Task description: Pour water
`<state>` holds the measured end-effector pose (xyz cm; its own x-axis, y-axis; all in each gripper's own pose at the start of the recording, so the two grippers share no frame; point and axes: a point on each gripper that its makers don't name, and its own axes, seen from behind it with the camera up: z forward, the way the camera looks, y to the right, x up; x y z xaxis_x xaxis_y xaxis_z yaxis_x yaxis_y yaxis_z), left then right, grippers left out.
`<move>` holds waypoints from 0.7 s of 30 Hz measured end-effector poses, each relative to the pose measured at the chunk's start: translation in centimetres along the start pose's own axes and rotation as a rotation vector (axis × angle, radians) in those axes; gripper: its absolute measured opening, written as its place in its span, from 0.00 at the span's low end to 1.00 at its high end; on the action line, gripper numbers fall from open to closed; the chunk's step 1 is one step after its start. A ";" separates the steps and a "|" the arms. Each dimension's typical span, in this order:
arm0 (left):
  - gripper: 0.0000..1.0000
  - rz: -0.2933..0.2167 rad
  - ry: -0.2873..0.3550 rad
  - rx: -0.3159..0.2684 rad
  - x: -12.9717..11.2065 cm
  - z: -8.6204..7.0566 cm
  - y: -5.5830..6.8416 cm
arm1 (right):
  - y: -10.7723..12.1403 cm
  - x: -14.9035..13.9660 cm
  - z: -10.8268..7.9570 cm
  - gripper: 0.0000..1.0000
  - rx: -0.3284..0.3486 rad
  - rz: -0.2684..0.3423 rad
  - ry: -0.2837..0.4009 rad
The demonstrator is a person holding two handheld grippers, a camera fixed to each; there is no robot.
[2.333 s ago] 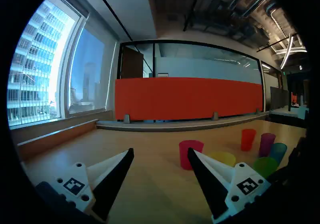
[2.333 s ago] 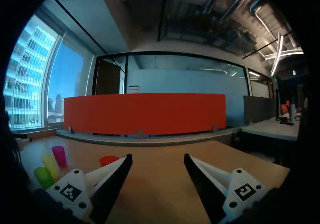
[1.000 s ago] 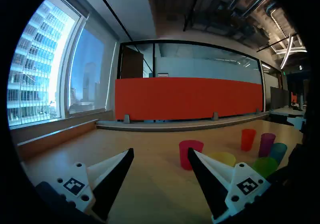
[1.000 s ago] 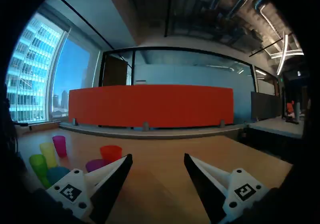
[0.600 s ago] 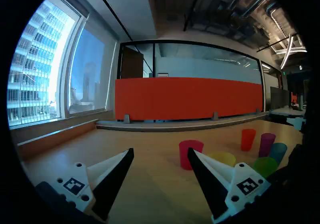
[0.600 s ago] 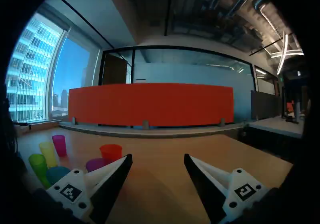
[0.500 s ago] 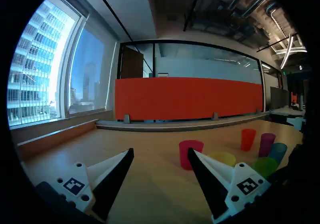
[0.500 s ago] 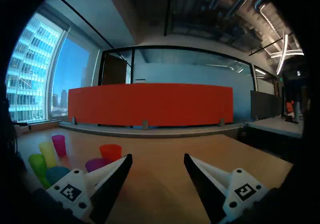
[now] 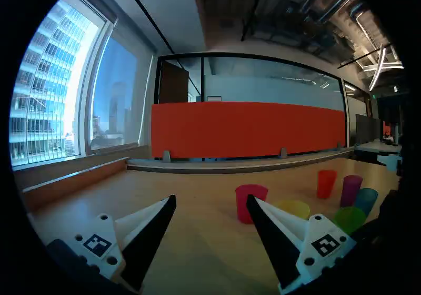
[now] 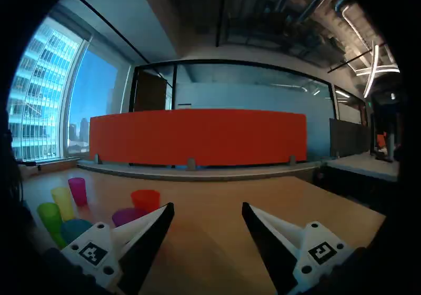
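In the left gripper view I have the left gripper [image 9: 210, 200] low over the wooden table [image 9: 200, 258]. Its two fingers are spread wide, with nothing between them but bare tabletop.

The cups stand in the lower right of the frame, all upright. The pink cup [image 9: 250, 203] is nearest the middle, just behind the tip of the right-hand finger. The yellow cup [image 9: 294, 208] is partly hidden by that same finger. Further right, the orange cup [image 9: 326, 183], purple cup [image 9: 351, 189], teal cup [image 9: 366, 200] and green cup [image 9: 348, 219] are bunched close together. From this low angle I cannot tell whether any of them holds water.

The lower left and centre of the frame are open wood. It runs back to a raised ledge [image 9: 237, 165] along the table's far edge, under the orange partition [image 9: 247, 129]. A tall window [image 9: 47, 100] stands at the left.

In the right gripper view the right gripper [image 10: 207, 206] is likewise released, its fingers apart and empty. Here the six cups cluster in the lower left, beside and partly behind the left-hand finger. The centre and lower right are bare table as far as its edge at the right. Beyond that edge there is a dark gap, then a second desk [image 10: 363, 169].
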<state>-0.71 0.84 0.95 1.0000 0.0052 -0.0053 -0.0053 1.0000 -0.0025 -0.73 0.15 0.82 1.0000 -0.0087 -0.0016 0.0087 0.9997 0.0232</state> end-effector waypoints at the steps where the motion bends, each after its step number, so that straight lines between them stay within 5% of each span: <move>1: 1.00 0.000 0.000 0.000 0.0 0.0 0.0 | 0.0 0.0 0.0 1.00 0.000 0.000 0.000; 21: 1.00 0.000 -0.001 0.000 0.1 0.1 -0.1 | 0.0 0.0 0.1 1.00 0.000 0.000 0.000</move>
<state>-0.63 0.73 1.03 1.0000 0.0055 -0.0048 -0.0055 1.0000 -0.0029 -0.69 0.16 0.88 1.0000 -0.0089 -0.0020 0.0090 0.9997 0.0229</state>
